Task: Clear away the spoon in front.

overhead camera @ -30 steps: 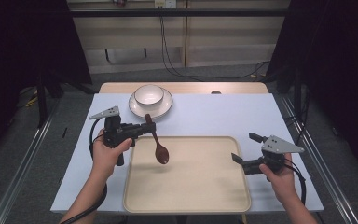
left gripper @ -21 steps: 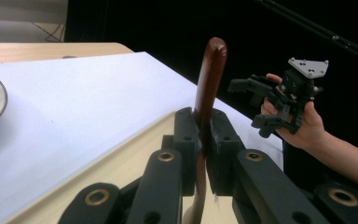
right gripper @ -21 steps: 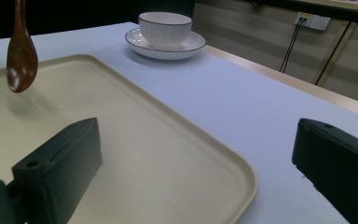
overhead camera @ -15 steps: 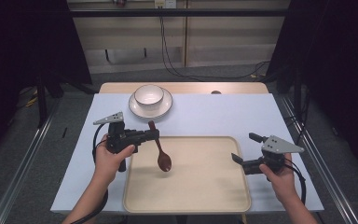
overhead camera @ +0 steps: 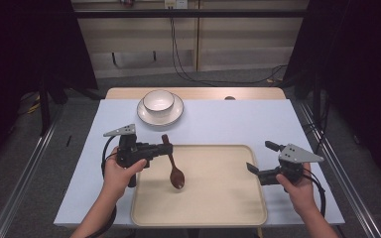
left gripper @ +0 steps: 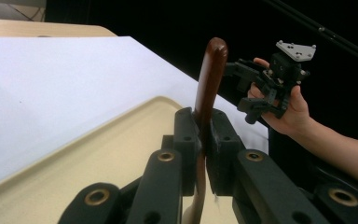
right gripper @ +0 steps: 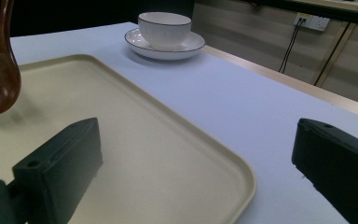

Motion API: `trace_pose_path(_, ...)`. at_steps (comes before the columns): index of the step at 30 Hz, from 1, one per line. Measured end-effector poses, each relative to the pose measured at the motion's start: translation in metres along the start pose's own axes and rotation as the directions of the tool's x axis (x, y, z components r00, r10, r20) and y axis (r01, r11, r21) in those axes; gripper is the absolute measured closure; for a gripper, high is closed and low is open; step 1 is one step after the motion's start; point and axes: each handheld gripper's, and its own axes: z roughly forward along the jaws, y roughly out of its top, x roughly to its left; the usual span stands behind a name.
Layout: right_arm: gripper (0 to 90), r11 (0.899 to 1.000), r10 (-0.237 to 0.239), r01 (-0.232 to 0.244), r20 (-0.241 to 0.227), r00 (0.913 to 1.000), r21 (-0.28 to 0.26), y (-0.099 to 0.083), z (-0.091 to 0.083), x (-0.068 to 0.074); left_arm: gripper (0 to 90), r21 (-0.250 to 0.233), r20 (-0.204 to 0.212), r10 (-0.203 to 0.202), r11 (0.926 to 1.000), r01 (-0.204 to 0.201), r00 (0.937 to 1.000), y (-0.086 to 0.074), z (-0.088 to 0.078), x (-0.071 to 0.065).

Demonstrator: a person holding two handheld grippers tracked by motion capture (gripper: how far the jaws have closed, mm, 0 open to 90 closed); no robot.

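My left gripper (overhead camera: pixel 164 148) is shut on the handle of a brown wooden spoon (overhead camera: pixel 174 169). The spoon hangs bowl-down over the left part of the beige tray (overhead camera: pixel 213 198). In the left gripper view the handle (left gripper: pixel 212 79) rises between the pressed jaws of that gripper (left gripper: pixel 203 128). My right gripper (overhead camera: pixel 259 156) stands open at the tray's right edge with nothing between its jaws, and the left gripper view has it (left gripper: pixel 240 91) farther off in the other hand. The right gripper view looks between that gripper's spread jaws (right gripper: pixel 198 140) across the tray (right gripper: pixel 121 121) to the hanging spoon (right gripper: pixel 2 79).
A white bowl (overhead camera: pixel 158 100) sits on a white saucer (overhead camera: pixel 176 115) at the back of the pale blue table (overhead camera: pixel 238 124); both appear in the right gripper view, bowl (right gripper: pixel 164 25) on saucer (right gripper: pixel 189 45). Dark curtains and cables lie beyond the table.
My left gripper has carried the spoon a little nearer to the person and farther over the tray. The right gripper has stayed in place.
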Motion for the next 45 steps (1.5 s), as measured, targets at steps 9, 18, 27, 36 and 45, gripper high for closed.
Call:
trace_pose_path(9, 1.3, 1.0, -0.004, 0.004, -0.002, 1.0, 0.006, 0.0, 0.0, 0.0, 83.9, 0.017, 0.02, -0.007, 0.9998, 0.007, 0.9998, -0.004, 0.003, -0.001)
trace_pose_path(18, 1.3, 1.0, -0.001, 0.001, -0.003, 1.0, 0.01, 0.0, 0.0, 0.0, 83.9, 0.04, 0.017, -0.003, 0.9992, 0.002, 0.9999, -0.009, 0.008, -0.002)
trace_pose_path(27, 1.3, 1.0, -0.003, 0.003, -0.003, 1.0, 0.009, 0.0, 0.0, 0.0, 83.8, 0.048, 0.021, -0.025, 0.9985, 0.024, 0.9995, -0.015, 0.012, -0.002)
trace_pose_path(36, 1.4, 1.0, -0.006, 0.007, -0.006, 1.0, 0.01, 0.0, 0.001, 0.0, 81.0, 0.07, 0.029, -0.015, 0.9975, 0.013, 0.9995, -0.018, 0.014, -0.001)
trace_pose_path(45, 1.7, 1.0, -0.01, 0.011, -0.021, 0.9997, 0.027, -0.001, 0.003, 0.001, 77.1, 0.11, 0.008, -0.004, 0.9939, 0.003, 1.0, -0.022, 0.017, 0.002)
